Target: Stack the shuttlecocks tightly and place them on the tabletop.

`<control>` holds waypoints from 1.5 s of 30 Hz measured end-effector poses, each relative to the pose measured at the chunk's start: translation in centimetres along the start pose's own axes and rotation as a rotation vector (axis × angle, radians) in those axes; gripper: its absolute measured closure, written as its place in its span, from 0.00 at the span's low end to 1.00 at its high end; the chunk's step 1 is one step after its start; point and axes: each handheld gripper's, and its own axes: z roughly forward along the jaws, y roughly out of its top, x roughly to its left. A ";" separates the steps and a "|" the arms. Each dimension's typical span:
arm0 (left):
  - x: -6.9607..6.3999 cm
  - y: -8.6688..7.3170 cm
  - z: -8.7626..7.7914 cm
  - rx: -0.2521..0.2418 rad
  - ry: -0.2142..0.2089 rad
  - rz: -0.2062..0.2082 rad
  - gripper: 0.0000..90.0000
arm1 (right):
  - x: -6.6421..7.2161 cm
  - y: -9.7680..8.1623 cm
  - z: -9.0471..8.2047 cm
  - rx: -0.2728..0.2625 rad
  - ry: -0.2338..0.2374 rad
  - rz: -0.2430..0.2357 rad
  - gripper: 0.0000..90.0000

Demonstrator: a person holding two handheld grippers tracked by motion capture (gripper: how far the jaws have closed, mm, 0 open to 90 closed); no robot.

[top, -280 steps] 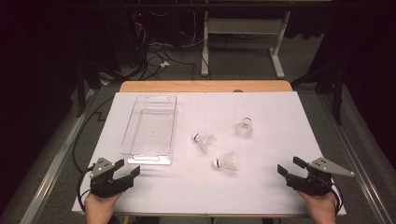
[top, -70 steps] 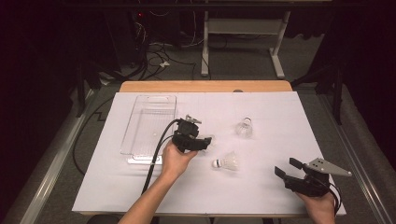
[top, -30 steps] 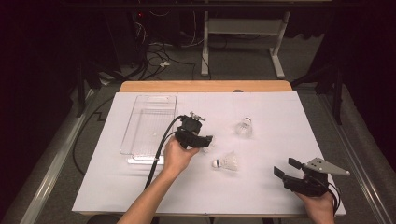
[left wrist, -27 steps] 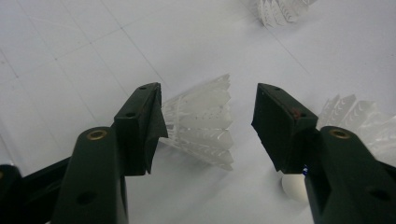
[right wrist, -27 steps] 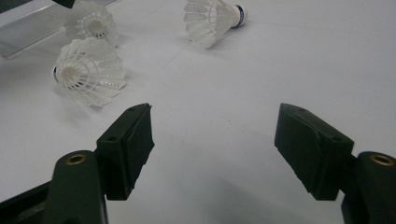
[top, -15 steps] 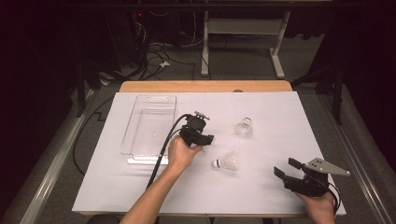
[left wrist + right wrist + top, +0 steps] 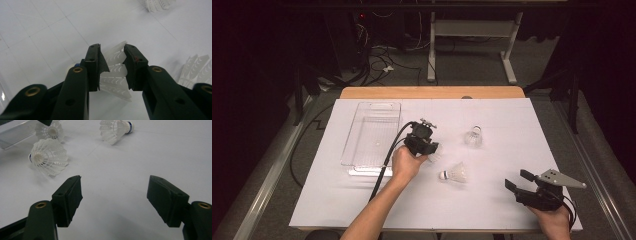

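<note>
Three shuttlecocks on the white sheet, and I'm working the one nearest the clear tray (image 7: 371, 135). Left gripper (image 7: 428, 150) is down over that shuttlecock (image 7: 115, 72): in the left gripper view its feather skirt sits right between both pads (image 7: 98, 67), and the jaws have just been closing on it. Pads look to be touching the skirt on both sides, so I read it as a light clamp rather than a squeeze. Makes sense: the feathers would crush under a hard one. Its cork end pokes out behind the left jaw, so the grab is across the skirt, not on the head.

Right gripper (image 7: 524, 186) is parked at the near right corner of the sheet, jaws wide apart and nothing between them. It's there to stay clear of the left arm's path.

Second shuttlecock (image 7: 454, 173) lies on its side mid-sheet, just right of my left hand (image 7: 404, 165). Third shuttlecock (image 7: 473, 135) sits farther back. Both are apart from the gripper, so a lift shouldn't snag them.

Tray is just left of the pick point, empty as far as I can see; I'd guess that's the drop target, hence the left-hand pick.
</note>
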 end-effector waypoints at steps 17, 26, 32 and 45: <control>0.5 0.9 -0.4 0.024 -0.030 0.015 0.99 | 0.0 0.0 0.0 0.000 0.002 -0.001 0.32; 1.5 1.0 -1.3 0.011 -0.015 0.011 0.99 | 0.0 0.0 0.0 0.001 0.002 0.001 0.32; 2.2 1.4 -2.5 -0.005 0.012 0.013 1.00 | 0.0 0.0 0.0 0.002 0.002 0.003 0.32; 3.5 3.1 -3.4 -0.026 0.047 0.005 1.00 | 0.0 0.0 0.0 0.002 0.004 0.010 0.32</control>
